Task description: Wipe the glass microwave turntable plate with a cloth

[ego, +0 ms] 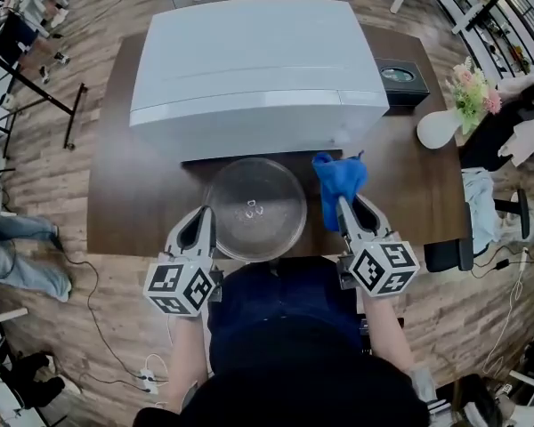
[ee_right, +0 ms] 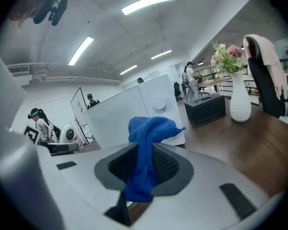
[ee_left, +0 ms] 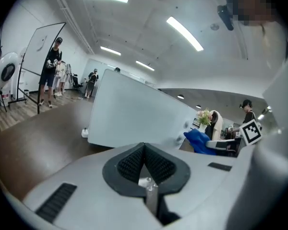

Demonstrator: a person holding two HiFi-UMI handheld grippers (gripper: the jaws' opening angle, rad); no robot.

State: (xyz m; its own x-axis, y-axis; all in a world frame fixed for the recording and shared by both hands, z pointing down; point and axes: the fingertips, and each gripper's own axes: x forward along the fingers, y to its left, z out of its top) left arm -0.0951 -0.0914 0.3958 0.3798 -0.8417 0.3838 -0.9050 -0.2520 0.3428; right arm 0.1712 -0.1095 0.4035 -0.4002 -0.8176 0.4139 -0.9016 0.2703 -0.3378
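The round glass turntable plate lies flat on the brown table, just in front of the white microwave. My left gripper points at the plate's left rim. Its jaws are shut, and I see nothing between the pads in the left gripper view. My right gripper is shut on a blue cloth, which it holds up just right of the plate. The cloth bunches above the jaws and hangs down between them. The plate does not show in either gripper view.
A black box sits right of the microwave, and a white vase with flowers stands at the table's right edge. A black chair with clothes on it is beyond that edge. Cables lie on the wooden floor at left.
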